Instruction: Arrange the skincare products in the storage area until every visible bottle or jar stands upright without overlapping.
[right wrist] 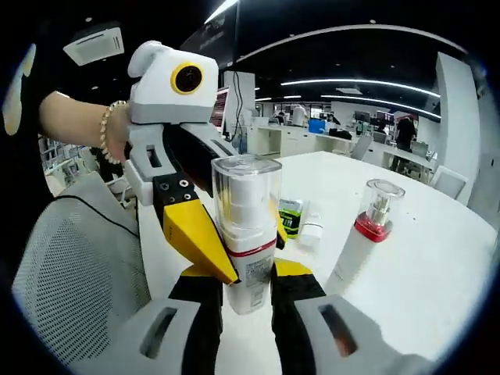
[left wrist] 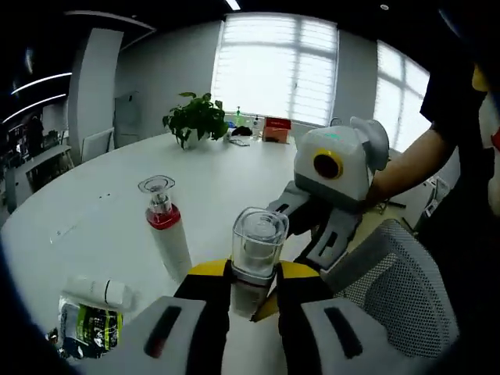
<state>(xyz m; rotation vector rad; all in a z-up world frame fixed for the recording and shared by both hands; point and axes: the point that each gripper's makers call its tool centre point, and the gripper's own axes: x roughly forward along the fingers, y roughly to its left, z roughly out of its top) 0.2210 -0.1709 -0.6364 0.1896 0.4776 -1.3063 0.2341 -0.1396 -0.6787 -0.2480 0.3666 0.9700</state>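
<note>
On the white bench (left wrist: 234, 180) we have one clear-capped bottle (left wrist: 256, 262) pinched from both sides. Left gripper (left wrist: 251, 293): its jaws are closed on the bottle's lower body, yellow tips touching it on either side. Right gripper (right wrist: 245, 293): same bottle (right wrist: 247, 234) sits between its jaws, which are also clamped on the lower body below the red band. In the right gripper view, the left gripper's yellow jaw presses against the bottle from the left. In the left gripper view, the right gripper (left wrist: 316, 226) comes in from the right, held by a person's hand (left wrist: 383, 183). Bottle looks upright, base at or near the bench edge; we can't tell if it is touching the surface.

A second bottle with red collar and clear cap (left wrist: 166, 226) stands upright just left of the held one, apart from it. A white tube (left wrist: 100, 291) lies on its side near the green-labelled pack (left wrist: 87, 324); they look to be touching. A mesh chair back (left wrist: 398, 281) sits beside the bench. A potted plant (left wrist: 195, 119) stands at the far side.
</note>
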